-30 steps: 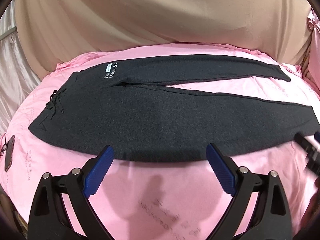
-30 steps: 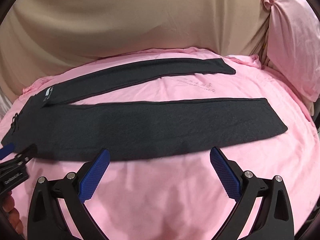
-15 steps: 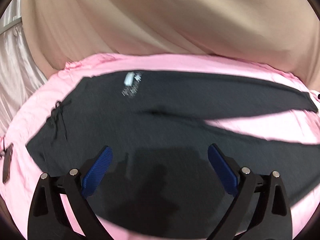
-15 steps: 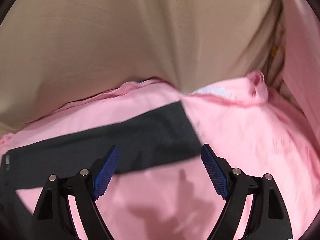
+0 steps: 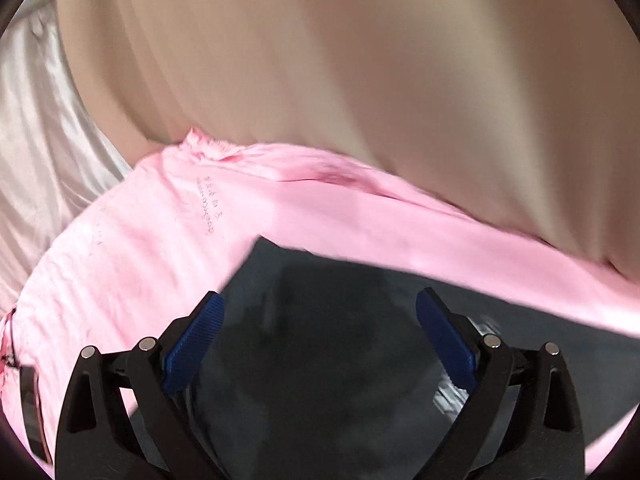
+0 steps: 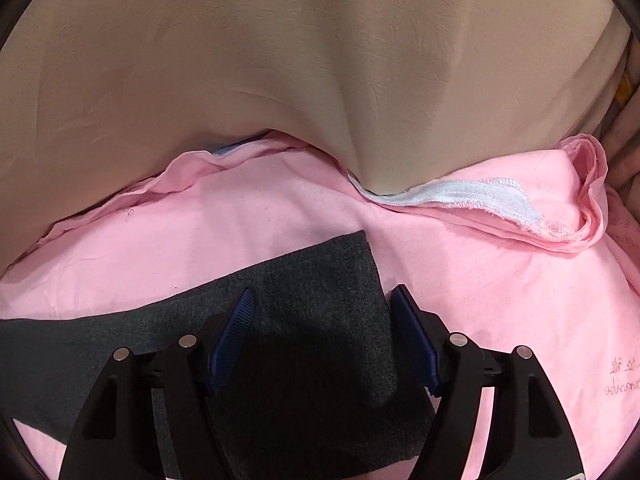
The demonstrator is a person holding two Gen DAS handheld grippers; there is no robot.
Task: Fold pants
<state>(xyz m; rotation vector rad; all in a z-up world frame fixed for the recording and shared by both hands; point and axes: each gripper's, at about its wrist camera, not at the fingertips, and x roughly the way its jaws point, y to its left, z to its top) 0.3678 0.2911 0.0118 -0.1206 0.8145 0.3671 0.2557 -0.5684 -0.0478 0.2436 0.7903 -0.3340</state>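
The dark grey pants (image 5: 320,360) lie flat on the pink bedsheet (image 5: 160,240). The left wrist view is motion-blurred. In it my left gripper (image 5: 320,320) hangs open and wide over the waist end, near its far left corner, with nothing gripped. A white label (image 5: 450,396) peeks out by its right finger. My right gripper (image 6: 324,320) is over the hem end of a pant leg (image 6: 320,292). Its jaws are closing with the cloth lying between them. The blue pads (image 6: 232,340) do not press on the cloth.
A beige cloth backdrop (image 6: 280,60) rises right behind the bed's far edge. A white woven strip (image 6: 472,196) and a bunched pink sheet corner (image 6: 580,208) lie at the back right. Pale satin fabric (image 5: 40,160) hangs at the left, and a dark flat object (image 5: 30,408) lies at the sheet's left edge.
Both grippers swept from the bed's near side across the pants: the left to the far waist corner, the right to the far leg's hem. The right jaws have narrowed.
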